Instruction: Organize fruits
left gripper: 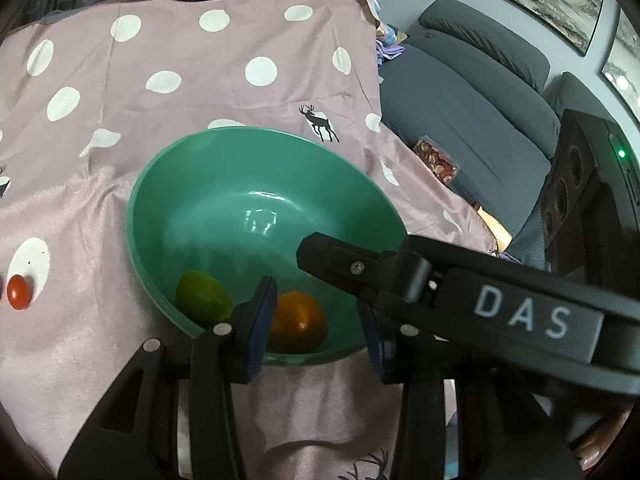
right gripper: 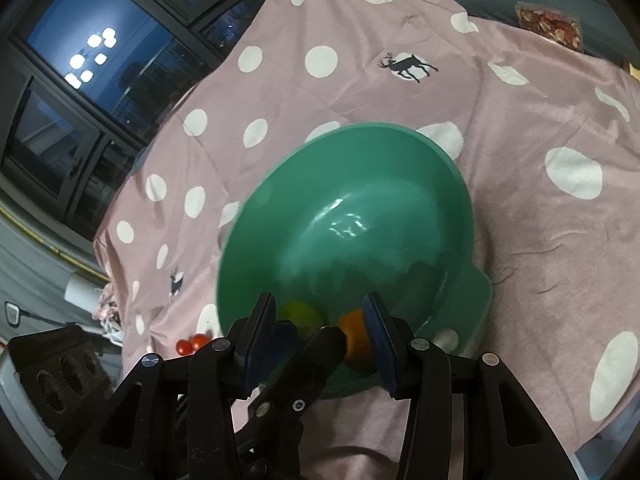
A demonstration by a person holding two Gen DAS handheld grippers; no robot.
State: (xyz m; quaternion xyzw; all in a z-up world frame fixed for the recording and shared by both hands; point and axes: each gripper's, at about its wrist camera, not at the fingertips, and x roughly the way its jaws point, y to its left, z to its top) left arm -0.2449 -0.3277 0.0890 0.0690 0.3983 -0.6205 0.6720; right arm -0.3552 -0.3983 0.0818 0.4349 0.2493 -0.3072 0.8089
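While both grippers hover at the bowl (left gripper: 256, 184), two fruits already lie inside.
Left gripper (left gripper: 316, 320) and right gripper (right gripper: 320, 336): jaws apart, gripping nothing. Orange (left gripper: 298, 322) and lime (left gripper: 204, 296) sit low in the bowl, centre frame, glossy and whole. Tomato (left gripper: 19, 291) waits on the cloth (left gripper: 120, 120), far left; next move probably calls for reaching left to collect it.
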